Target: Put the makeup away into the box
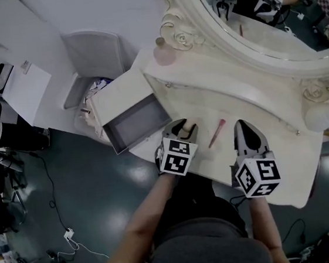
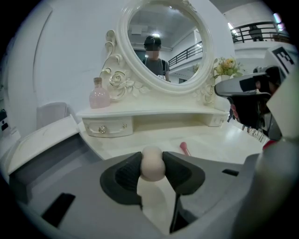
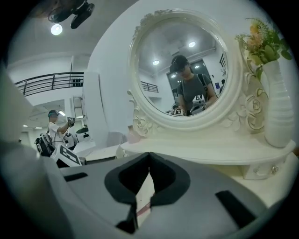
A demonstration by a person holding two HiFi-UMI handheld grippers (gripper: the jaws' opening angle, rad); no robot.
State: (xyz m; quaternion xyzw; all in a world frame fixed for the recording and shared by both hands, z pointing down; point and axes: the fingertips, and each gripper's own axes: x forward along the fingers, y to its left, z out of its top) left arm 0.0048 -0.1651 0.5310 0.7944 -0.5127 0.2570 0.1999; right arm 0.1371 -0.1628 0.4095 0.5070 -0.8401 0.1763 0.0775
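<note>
**Sponge pinched, box off to the left**

Left gripper point(image 1: 179, 133): fingers point(image 2: 122, 176) pinching a beige makeup sponge point(image 2: 152, 161), held just above the worktop point(image 1: 249, 97). Open box point(image 1: 138, 120) sits at the worktop's left end, near that gripper. Best carried level and leftward over the box rim, with a light squeeze since the sponge looks soft.

Right gripper point(image 3: 149, 161): fingers pressed together, nothing between.

A pink stick point(image 1: 217, 134) lies between the two grippers, not yet packed. Pink bottle point(image 1: 164, 51) and mirror point(image 1: 258, 17) stand behind; neither blocks the way.

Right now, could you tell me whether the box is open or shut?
Open: the box shows its bare grey inside from above, with nothing covering it.
</note>
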